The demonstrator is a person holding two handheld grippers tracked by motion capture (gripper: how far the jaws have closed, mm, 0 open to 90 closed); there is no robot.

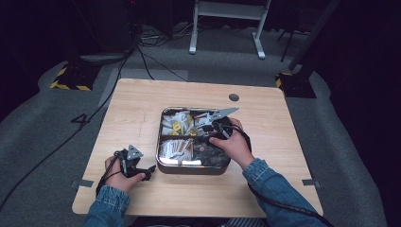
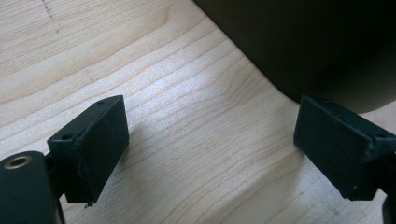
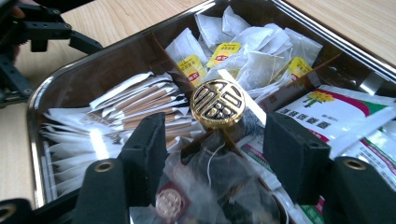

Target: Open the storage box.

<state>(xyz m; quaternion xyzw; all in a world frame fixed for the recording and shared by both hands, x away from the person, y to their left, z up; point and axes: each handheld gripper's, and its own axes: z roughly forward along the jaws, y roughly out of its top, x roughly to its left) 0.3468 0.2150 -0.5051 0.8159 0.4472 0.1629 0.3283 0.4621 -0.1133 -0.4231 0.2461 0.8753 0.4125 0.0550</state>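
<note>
One metal tray (image 1: 163, 163), four compartments of sachets.

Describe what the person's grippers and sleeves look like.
Both the left gripper and the right gripper are black with flat rectangular fingers, brass-coloured screw inserts, and a grey three-cornered plate on top. Black cables trail back along blue denim sleeves.

I see a light wooden table (image 1: 142, 101) with a round cable port (image 1: 233, 97) on grey carpet (image 1: 42, 123). Behind it: dark surroundings, a white metal frame (image 1: 227, 19), black cables (image 1: 142, 47), and yellow-black hazard-striped bases (image 1: 71, 78).
</note>
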